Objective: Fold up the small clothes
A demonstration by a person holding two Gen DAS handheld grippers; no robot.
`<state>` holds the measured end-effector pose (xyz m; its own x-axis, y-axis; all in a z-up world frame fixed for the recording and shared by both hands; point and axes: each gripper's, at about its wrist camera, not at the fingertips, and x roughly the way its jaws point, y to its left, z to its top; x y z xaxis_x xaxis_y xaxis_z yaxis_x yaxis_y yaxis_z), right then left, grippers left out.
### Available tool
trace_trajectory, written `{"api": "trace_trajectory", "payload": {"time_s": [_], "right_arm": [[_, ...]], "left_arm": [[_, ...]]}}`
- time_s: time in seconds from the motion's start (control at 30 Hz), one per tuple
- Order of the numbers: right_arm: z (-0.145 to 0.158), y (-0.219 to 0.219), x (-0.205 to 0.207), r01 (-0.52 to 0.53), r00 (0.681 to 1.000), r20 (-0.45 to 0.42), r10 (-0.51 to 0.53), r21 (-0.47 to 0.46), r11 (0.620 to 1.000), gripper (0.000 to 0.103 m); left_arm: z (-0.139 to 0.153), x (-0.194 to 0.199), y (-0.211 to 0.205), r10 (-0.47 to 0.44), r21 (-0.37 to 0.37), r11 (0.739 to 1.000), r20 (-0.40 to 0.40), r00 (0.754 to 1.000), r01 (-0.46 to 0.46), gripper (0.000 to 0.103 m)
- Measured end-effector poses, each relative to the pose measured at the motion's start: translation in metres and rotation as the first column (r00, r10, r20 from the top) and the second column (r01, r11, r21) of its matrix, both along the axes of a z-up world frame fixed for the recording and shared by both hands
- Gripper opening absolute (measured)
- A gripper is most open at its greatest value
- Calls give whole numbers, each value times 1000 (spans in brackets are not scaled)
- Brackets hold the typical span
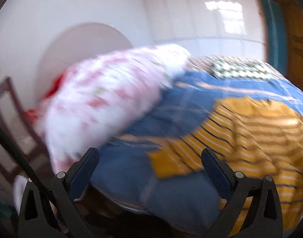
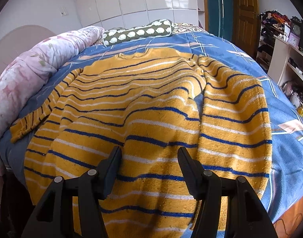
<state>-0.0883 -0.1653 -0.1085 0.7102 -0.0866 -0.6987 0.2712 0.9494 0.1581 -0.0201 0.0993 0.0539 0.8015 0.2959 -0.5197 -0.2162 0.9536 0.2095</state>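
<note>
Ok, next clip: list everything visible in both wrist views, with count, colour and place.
sweater: one, yellow with blue and white stripes, spread flat on the bed
bedsheet: one, blue patterned, under the sweater
quilt: one, pink floral, rolled along the bed's left edge
pillow: one, green with white spots, at the head
wardrobe: white, behind the bed
door: one, wooden, far right
shelves: white, cluttered, right side
left gripper: black, open, empty
right gripper: black, open, over the sweater's hem
</note>
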Motion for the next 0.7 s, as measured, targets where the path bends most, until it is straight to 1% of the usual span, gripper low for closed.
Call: {"api": "trace_trajectory", "payload": {"time_s": [0.13, 0.23, 0.3, 0.37, 0.7], "right_arm": [[0, -4, -6, -2, 1000, 28, 2, 10, 1000, 64], [1, -7, -10, 2, 999, 44, -3, 16, 1000, 64], [2, -8, -14, 2, 998, 58, -3, 13, 1000, 65], [2, -10, -17, 3, 998, 68, -4, 13, 1000, 66], [1, -19, -22, 13, 996, 89, -16, 35, 999, 67]], "left_arm": [[29, -16, 12, 100, 87, 990, 116, 988, -110, 102], [44, -26, 11, 130, 153, 976, 159, 979, -154, 102], [49, -29, 12, 150, 177, 968, 171, 974, -180, 102], [54, -32, 11, 175, 212, 954, 190, 966, -214, 102], [57, -35, 12, 196, 237, 942, 188, 962, -238, 102]]}}
